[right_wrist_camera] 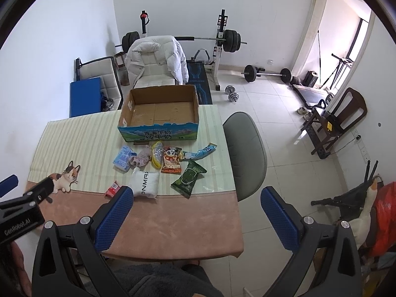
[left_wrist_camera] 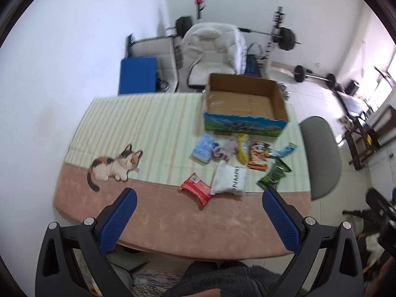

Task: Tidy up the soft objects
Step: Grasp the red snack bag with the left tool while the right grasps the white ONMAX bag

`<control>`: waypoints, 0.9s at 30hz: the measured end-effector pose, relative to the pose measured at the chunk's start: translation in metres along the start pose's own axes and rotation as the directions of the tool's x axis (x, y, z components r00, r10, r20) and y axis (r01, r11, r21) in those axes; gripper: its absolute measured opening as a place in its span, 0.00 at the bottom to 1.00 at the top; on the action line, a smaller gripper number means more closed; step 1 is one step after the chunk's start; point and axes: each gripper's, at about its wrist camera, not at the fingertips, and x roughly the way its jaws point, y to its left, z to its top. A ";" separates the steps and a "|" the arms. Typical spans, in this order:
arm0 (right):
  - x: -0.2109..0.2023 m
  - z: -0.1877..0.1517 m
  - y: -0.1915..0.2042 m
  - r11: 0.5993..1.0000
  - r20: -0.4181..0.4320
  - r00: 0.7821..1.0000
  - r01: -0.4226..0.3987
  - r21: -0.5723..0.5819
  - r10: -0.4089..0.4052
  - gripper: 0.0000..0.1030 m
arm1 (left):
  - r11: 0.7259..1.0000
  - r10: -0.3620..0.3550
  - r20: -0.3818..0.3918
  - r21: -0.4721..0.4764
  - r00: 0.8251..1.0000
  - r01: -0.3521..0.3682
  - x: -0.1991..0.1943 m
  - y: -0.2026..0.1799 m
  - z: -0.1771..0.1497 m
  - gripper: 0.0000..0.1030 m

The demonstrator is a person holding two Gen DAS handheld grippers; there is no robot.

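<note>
1. Soft packets lie in a loose cluster on the bench point(right_wrist_camera: 173, 222), between its near edge and the empty box point(right_wrist_camera: 158, 109); none has been boxed yet.
2. Both claws are held above the near edge, spread wide and gripping nothing: left claw point(left_wrist_camera: 198, 220), right claw point(right_wrist_camera: 195, 219).
3. The red packet point(left_wrist_camera: 195, 189) and white pouch point(left_wrist_camera: 229, 178) are nearest and appear to touch; if one is pinched carelessly, the other could be dragged along.
4. The white pouch looks puffy, so it could bulge out of a shallow pinch and be dropped.
5. The green packet point(right_wrist_camera: 188, 178) lies near the bench's right side; a sideways nudge might send it to the floor.
6. Farther out, the blue pack point(right_wrist_camera: 123, 159), cloth point(right_wrist_camera: 141, 159), yellow bag point(right_wrist_camera: 157, 154) and orange packet point(right_wrist_camera: 171, 163) are crowded together, so two could be caught at once.
7. The box stands at the far edge, so it could be pushed back by a hard drop.
8. The claws are close together, so a collision is possible if both reach inward.
</note>
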 end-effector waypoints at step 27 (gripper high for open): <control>0.405 -0.026 0.225 0.725 -0.497 0.868 -0.351 -0.593 0.014 1.00 | 0.960 -0.073 -0.548 -0.264 0.834 -0.089 0.318 0.086 -0.047 0.75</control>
